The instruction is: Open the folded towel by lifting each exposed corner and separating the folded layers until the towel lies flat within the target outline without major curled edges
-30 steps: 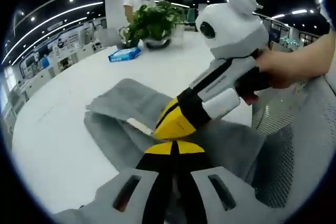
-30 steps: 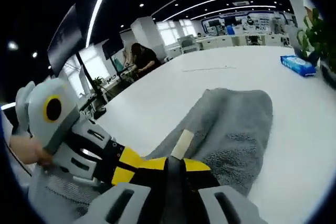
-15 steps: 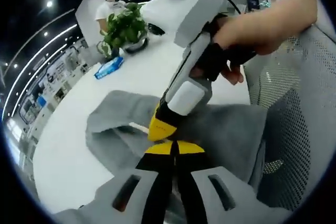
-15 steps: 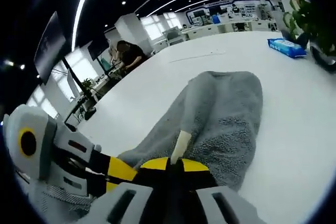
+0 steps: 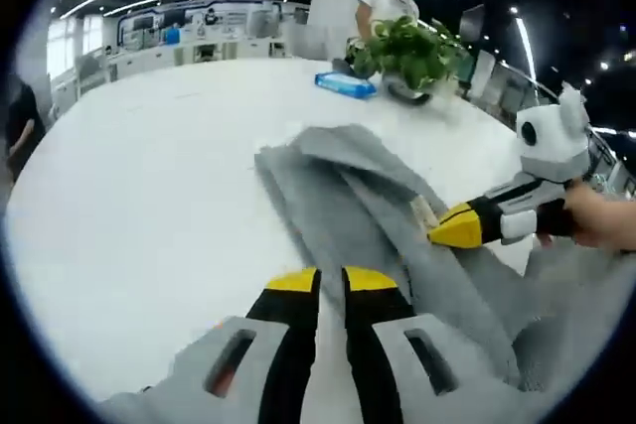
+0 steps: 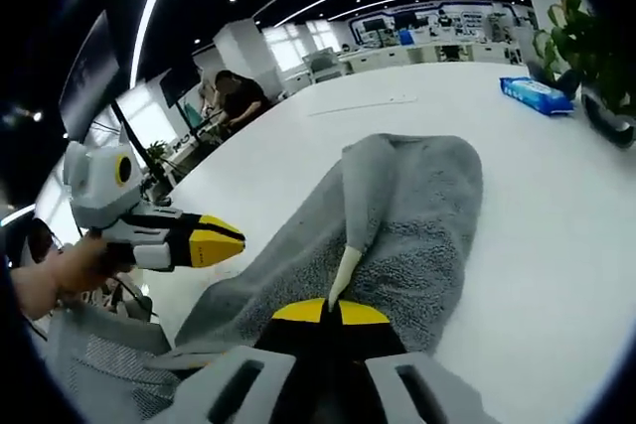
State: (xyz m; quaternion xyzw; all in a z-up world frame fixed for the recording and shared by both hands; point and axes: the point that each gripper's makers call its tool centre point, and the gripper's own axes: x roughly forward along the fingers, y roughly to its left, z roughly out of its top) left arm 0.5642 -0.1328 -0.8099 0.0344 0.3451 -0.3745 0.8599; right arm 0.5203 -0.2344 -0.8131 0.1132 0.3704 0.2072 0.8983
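The grey towel [image 5: 338, 196] lies folded lengthwise in a long strip on the white table [image 5: 149, 176]. In the left gripper view my right gripper [image 5: 437, 229] comes in from the right, its yellow tip shut on the towel's edge beside a cream tag [image 5: 425, 213]. My left gripper [image 5: 330, 283] hovers over the towel's near end, its jaws a little apart with nothing between them. In the right gripper view my right gripper [image 6: 331, 310] pinches the towel [image 6: 417, 215] at the tag [image 6: 343, 267]. The left gripper [image 6: 238, 238] floats off the towel's left side, apart from it.
A blue packet [image 5: 345, 84] and a potted plant [image 5: 412, 47] stand at the table's far side, seen also as the packet [image 6: 537, 93] and plant [image 6: 586, 42]. A mesh chair [image 6: 89, 374] is at the near edge. A person [image 6: 234, 96] sits in the background.
The left gripper has let go of the towel, opened slightly and pulled away to the side. The right gripper stays shut on the towel by the tag.
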